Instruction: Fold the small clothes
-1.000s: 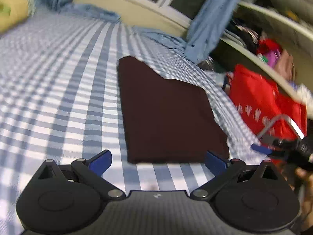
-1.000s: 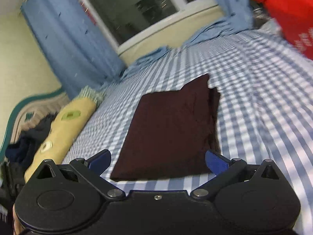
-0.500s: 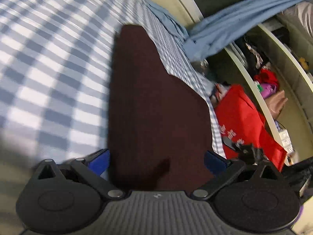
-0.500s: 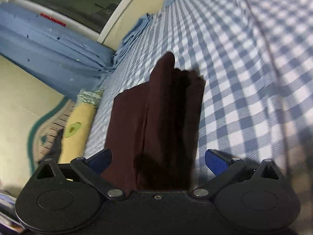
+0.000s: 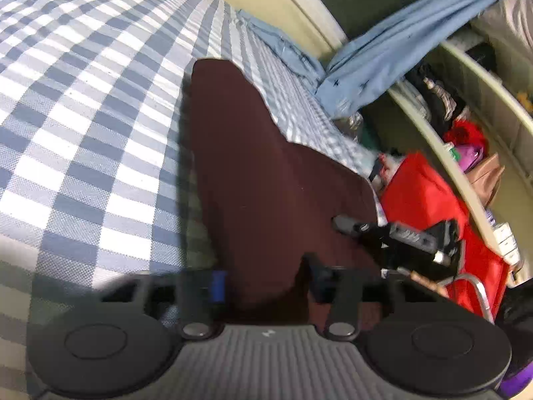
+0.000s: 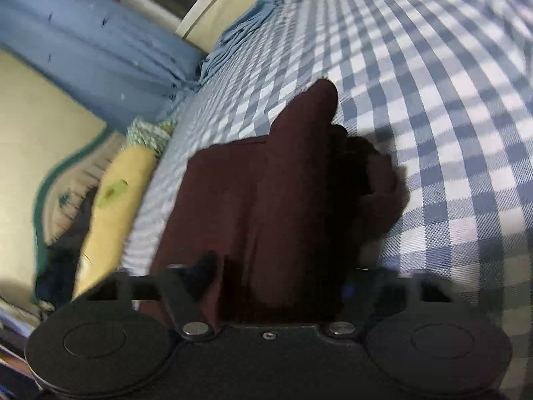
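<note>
Item: dark maroon garment (image 5: 266, 173), folded flat into a rough rectangle, lying on a bed covered with a blue-and-white checked sheet (image 5: 83, 116); one side of it runs along the bed edge nearest the shelves, its far end tapering toward the window wall. Left gripper (image 5: 266, 283): set low over the near edge of the garment, jaws closing, cloth between the blue-padded fingers (image 5: 218, 286); whether the pads already press the fabric cannot be told. Right gripper (image 6: 276, 283): also at the near edge of the garment (image 6: 266, 200), at the corner with the bunched, layered side; jaws closing with cloth between them, contact likewise unclear through the blur. In the left wrist view the right gripper's body (image 5: 399, 236) sits over the garment's corner at the bed edge. Surroundings: red bag (image 5: 429, 200) beside the bed; blue curtain (image 5: 399, 50) at the window; yellow pillow (image 6: 116, 206) along the opposite bed edge; cluttered shelves (image 5: 466, 126).
</note>
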`<state>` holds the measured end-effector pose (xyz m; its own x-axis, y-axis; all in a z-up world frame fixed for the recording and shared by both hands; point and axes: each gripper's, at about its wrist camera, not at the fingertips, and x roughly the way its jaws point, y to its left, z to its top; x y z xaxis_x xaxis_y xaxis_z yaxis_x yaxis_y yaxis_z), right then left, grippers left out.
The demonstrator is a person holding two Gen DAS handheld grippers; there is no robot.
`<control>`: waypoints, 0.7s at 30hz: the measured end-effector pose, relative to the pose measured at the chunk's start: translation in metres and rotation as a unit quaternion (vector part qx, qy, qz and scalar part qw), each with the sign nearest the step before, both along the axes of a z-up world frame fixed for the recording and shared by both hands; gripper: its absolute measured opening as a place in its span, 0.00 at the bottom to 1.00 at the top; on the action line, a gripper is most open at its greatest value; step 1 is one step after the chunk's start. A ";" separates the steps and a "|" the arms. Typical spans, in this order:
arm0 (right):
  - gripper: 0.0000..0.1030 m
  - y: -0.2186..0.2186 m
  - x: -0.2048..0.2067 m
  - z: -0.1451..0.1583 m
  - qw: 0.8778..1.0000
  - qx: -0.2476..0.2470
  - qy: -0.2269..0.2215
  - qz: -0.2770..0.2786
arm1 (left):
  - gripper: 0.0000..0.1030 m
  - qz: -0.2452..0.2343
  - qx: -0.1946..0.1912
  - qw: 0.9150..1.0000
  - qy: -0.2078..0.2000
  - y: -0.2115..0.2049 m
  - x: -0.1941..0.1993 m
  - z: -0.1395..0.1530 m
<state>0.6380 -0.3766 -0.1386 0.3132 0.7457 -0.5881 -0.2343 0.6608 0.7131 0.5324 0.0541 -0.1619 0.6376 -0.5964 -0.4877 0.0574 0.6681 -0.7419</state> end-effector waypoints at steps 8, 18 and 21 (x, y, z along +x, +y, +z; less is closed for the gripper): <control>0.25 0.040 -0.039 0.050 0.995 0.000 -0.100 0.016 | 0.29 0.005 0.016 0.998 -0.061 0.007 -0.027 0.037; 0.25 0.139 -0.091 0.102 0.989 0.031 -0.135 0.042 | 0.29 0.028 0.060 0.993 -0.095 0.113 -0.108 0.093; 0.25 0.180 -0.111 0.100 0.989 0.042 -0.131 0.048 | 0.29 0.036 0.076 0.992 -0.095 0.142 -0.139 0.097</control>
